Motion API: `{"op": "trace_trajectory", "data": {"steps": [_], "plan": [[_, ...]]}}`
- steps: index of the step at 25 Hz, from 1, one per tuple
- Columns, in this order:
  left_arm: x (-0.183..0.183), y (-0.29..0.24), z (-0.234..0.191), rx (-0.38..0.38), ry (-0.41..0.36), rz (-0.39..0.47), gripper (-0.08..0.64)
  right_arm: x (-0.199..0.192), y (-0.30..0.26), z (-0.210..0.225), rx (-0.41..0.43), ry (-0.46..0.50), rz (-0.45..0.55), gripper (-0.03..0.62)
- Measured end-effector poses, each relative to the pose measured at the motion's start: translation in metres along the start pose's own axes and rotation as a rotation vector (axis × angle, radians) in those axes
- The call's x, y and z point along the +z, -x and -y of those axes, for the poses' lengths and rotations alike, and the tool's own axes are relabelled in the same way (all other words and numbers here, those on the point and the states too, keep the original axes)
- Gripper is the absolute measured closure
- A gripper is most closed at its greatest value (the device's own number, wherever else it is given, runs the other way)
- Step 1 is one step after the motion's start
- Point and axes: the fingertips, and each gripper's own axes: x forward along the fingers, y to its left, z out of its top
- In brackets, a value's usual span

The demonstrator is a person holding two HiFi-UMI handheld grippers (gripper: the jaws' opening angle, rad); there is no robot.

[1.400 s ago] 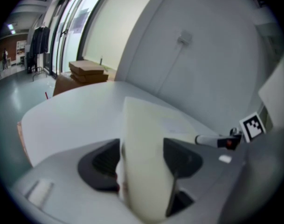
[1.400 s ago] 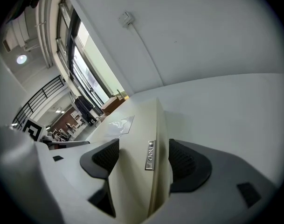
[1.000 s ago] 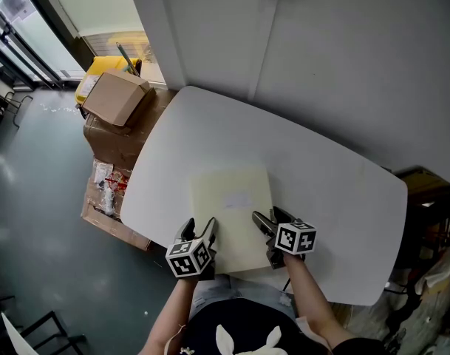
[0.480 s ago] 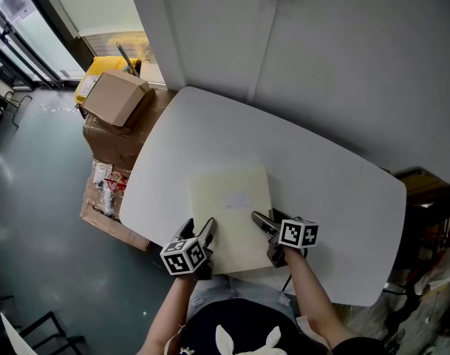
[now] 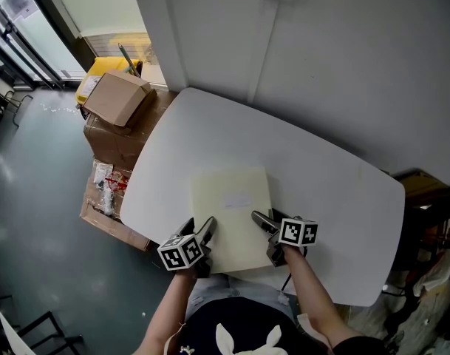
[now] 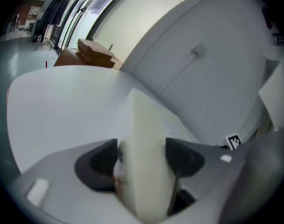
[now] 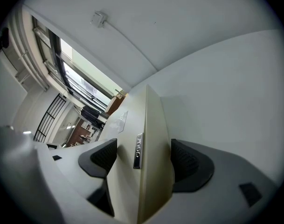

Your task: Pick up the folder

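Table [image 5: 335, 183] — white, set against a wall. The folder [image 5: 232, 213], pale yellow, lies flat on it at the near edge, with its near end between the two grippers.

Left gripper [image 5: 199, 225]: at the folder's near-left corner. Its jaws have just been opening and stand wide apart. The left gripper view shows the folder's edge running up between the pads [image 6: 181, 155]. It fills most of the gap and is not clamped.

Right gripper [image 5: 267, 217]: at the folder's right edge, close to the near corner. Its jaws have likewise just been opening and stand wide apart. The folder's edge, with a small tag [image 7: 138, 150] on it, sits between them and close to both pads — no grip.

Cardboard boxes [image 5: 117, 98] are stacked on the floor to the left of the table.
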Motion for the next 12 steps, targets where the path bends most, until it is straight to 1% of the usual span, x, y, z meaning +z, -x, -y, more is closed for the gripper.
{"op": "trace_trajectory", "data": {"steps": [6, 12], "plan": [[-0.0003, -0.0015, -0.0017, -0.019, 0.013, 0.001, 0.253, -0.0002, -0.0019, 0.0007, 0.006, -0.001, 0.0, 0.27], [0.0005, -0.0002, -0.0008, -0.004, 0.0, 0.003, 0.253, -0.0004, -0.002, -0.0014, 0.007, 0.008, -0.005, 0.27]]}}
